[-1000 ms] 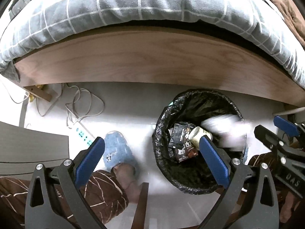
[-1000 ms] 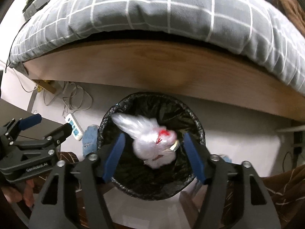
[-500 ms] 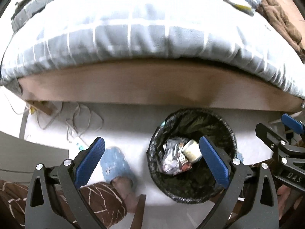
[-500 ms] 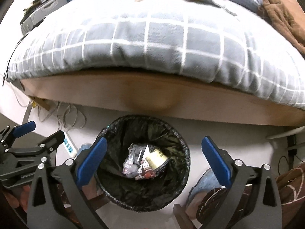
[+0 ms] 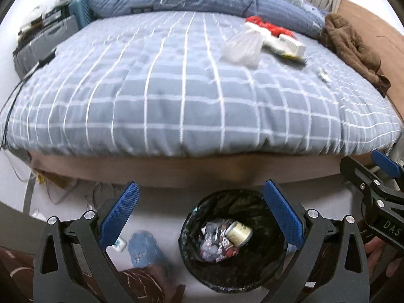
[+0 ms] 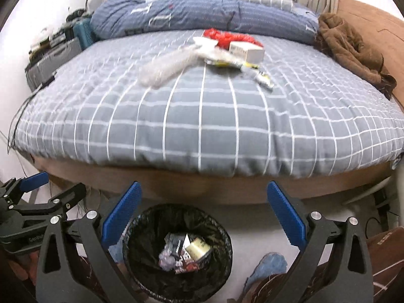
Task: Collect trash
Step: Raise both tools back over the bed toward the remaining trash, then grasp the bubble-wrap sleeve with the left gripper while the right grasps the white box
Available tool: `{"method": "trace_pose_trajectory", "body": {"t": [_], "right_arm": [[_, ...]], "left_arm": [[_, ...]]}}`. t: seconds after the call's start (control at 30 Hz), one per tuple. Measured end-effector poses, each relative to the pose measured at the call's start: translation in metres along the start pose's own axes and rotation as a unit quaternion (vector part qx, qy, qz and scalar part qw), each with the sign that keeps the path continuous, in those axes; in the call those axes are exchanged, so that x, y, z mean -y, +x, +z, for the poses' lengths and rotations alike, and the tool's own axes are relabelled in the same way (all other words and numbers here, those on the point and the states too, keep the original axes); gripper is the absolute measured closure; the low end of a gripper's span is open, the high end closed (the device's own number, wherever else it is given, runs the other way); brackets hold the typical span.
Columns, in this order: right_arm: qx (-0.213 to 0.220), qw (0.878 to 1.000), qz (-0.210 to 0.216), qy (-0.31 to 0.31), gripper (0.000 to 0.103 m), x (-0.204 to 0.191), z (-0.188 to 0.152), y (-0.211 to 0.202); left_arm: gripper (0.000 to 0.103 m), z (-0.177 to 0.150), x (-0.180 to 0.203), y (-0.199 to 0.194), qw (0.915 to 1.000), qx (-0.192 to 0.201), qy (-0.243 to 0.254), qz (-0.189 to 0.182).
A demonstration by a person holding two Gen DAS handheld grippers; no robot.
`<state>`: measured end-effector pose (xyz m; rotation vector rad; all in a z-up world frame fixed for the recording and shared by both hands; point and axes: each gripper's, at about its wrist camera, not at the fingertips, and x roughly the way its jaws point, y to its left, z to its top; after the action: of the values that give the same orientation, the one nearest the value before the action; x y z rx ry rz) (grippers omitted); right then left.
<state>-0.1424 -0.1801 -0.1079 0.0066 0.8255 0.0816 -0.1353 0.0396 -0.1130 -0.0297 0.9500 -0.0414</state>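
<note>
A bin with a black liner [image 5: 242, 199] stands on the floor at the foot of the bed, holding wrappers and a can [image 5: 238, 232]. My left gripper [image 5: 200, 186] hangs open and empty above it. My right gripper [image 6: 204, 186] is also wide open with nothing between its fingers, over the same bin [image 6: 176, 209]. On the checked bedcover lie a clear plastic bag [image 6: 166, 67], a white box [image 6: 247, 50], a red bag [image 6: 227, 36], a yellow wrapper [image 6: 227, 62] and a small packet [image 6: 263, 77]. The same clear bag [image 5: 242, 46] and box [image 5: 290, 45] show in the left wrist view.
A brown garment [image 6: 353, 50] lies at the bed's right edge and a blue duvet [image 6: 202, 15] at its head. Grey cases [image 6: 55, 55] stand left of the bed. A blue slipper [image 5: 144, 250], a power strip [image 5: 120, 243] and the person's trouser legs are beside the bin.
The white plastic bundle left the right gripper and fell into the bin as its jaws widened. Both grippers rose and tilted up, bringing the bed top into view.
</note>
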Motion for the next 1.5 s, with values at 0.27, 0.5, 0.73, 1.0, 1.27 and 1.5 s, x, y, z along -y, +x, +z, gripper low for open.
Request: {"method": "trace_pose_trajectory", "body": {"t": [0.27,0.5,0.73,1.0,1.27,1.5], "right_arm": [[0.037,0.999,0.000,-0.004,0.008,0.008,0.022,-0.010],[0.054,0.998,-0.013,-0.001,0.008,0.021,0.043,-0.004],[0.060,0.998,-0.023,0.002,0.008,0.032,0.066,0.009],[0.061,0.998,-0.033,0.001,0.008,0.048,0.094,0.031],[0.051,0.998,-0.027,0.011,0.008,0.065,0.123,0.060],[0.050,0.998,-0.020,0.015,0.008,0.080,0.157,0.088]], "left_arm": [[0.006,0.029,0.008,-0.013,0.9994,0.033,0.006,-0.008],[0.006,0.053,0.014,-0.009,0.9989,0.045,0.006,-0.010],[0.006,0.074,0.028,-0.002,0.9986,0.052,0.010,-0.011],[0.006,0.104,0.042,0.022,0.9987,0.049,0.015,-0.008],[0.006,0.131,0.047,0.047,0.9989,0.042,0.016,-0.011],[0.006,0.158,0.050,0.066,0.9989,0.041,0.022,-0.007]]}}
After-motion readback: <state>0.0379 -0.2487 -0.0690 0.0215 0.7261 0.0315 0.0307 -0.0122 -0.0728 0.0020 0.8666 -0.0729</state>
